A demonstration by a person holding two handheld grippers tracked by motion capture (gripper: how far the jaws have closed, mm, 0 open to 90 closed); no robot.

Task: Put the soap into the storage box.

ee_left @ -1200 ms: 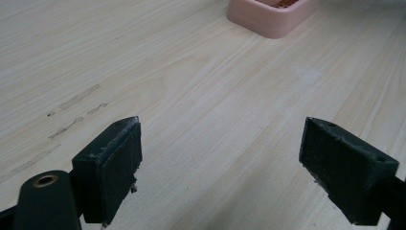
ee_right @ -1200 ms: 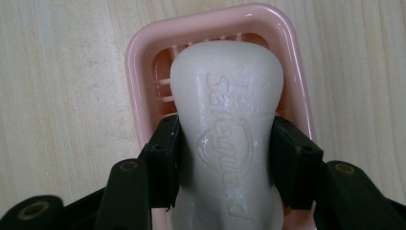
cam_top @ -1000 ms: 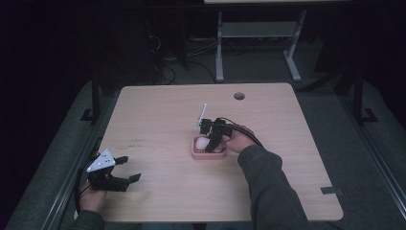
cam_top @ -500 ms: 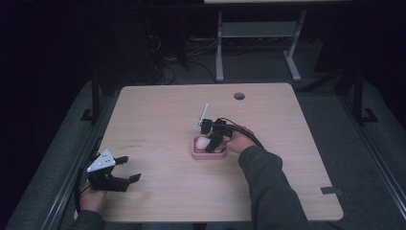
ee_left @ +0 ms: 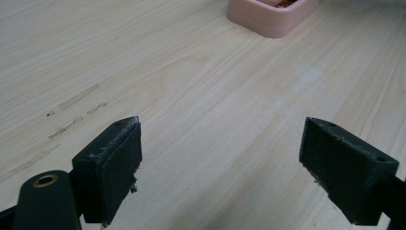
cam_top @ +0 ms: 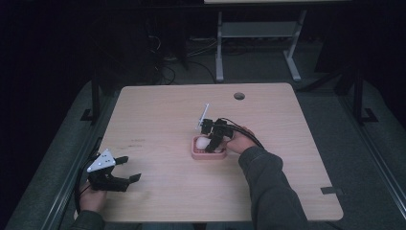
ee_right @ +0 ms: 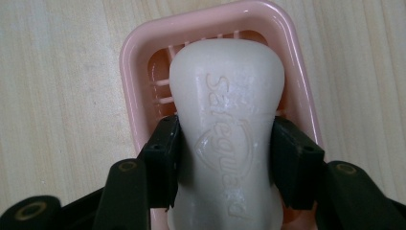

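Little is changed since the earlier frames: both hands are kept where they were, the right gripper [cam_top: 214, 142] at the dish [cam_top: 196, 152] near the table's [cam_top: 158, 115] middle, the left gripper [cam_top: 125, 171] at the near left corner. No clear shift of the soap [ee_right: 229, 129] or the dish is seen across the three high views. In the right gripper view the white bar is pinched at its waist between the two black pads [ee_right: 165, 153], which are pressed against its flanks; the embossed face is turned toward the camera and the far end of the bar is seen over the slatted floor of the pink dish [ee_right: 139, 62]. Whether the bar is resting on the slats or is held just clear of them cannot be told. In the left gripper view the jaws are spread wide over bare wood, nothing is held between them, and a corner of the dish [ee_left: 268, 19] is seen well ahead. Since no motion is shown and the grip is seen to be firm, the moment is best read as a pause at the dish: either the bar is about to be lifted out, or it is about to be released there. A wet or waxy bar may be squeezed out of such a narrow hold, so a steady, level move is called for.
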